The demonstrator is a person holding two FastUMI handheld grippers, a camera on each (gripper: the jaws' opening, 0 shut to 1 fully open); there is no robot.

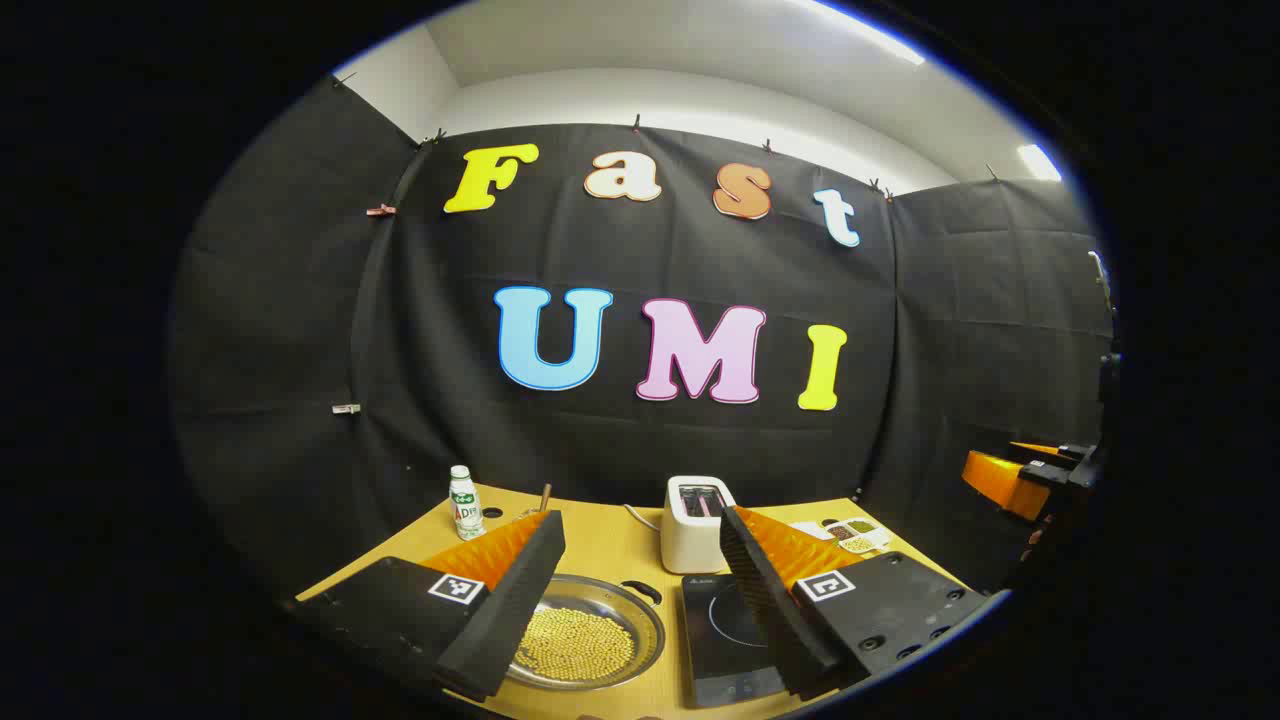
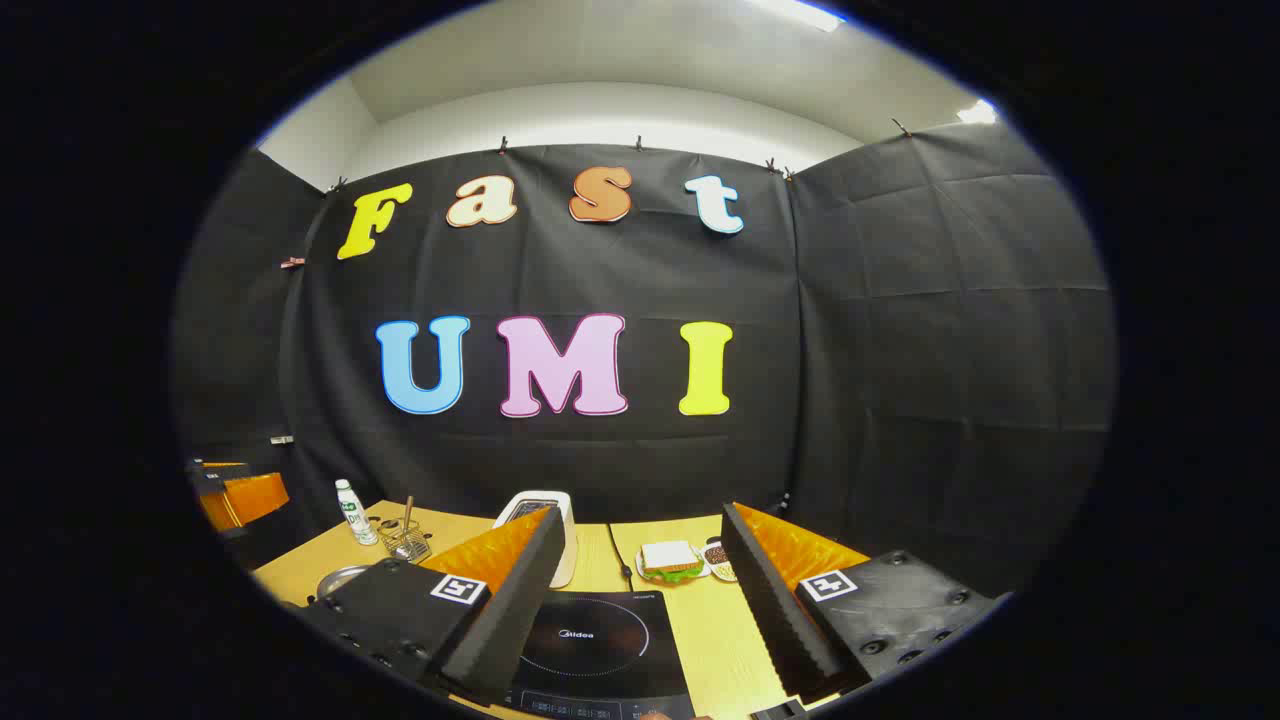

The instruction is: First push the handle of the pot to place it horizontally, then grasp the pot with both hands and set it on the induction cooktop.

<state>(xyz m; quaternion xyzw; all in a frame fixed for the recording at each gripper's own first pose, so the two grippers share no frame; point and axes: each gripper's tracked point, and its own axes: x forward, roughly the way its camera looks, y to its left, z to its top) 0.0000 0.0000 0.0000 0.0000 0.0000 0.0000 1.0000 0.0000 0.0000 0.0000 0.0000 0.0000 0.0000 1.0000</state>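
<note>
Wooden table (image 1: 610,545), black cloth behind. Pot (image 1: 585,640) sits left of induction cooktop (image 1: 725,630), handle (image 1: 642,591) at far-right rim. Left gripper (image 1: 640,625) and right gripper (image 2: 640,630) both spread wide, holding nothing. You wanna nudge handle gently sideways, keep beans in.

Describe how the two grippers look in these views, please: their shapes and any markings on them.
Each gripper, the left gripper and the right gripper, has two long wedge-shaped fingers with ribbed inner faces. Each finger sits on a flat dark plate with round bolt holes, and each plate carries a small square black-and-white marker. Behind the fingers are orange ridged parts. No cables are visible.
</note>
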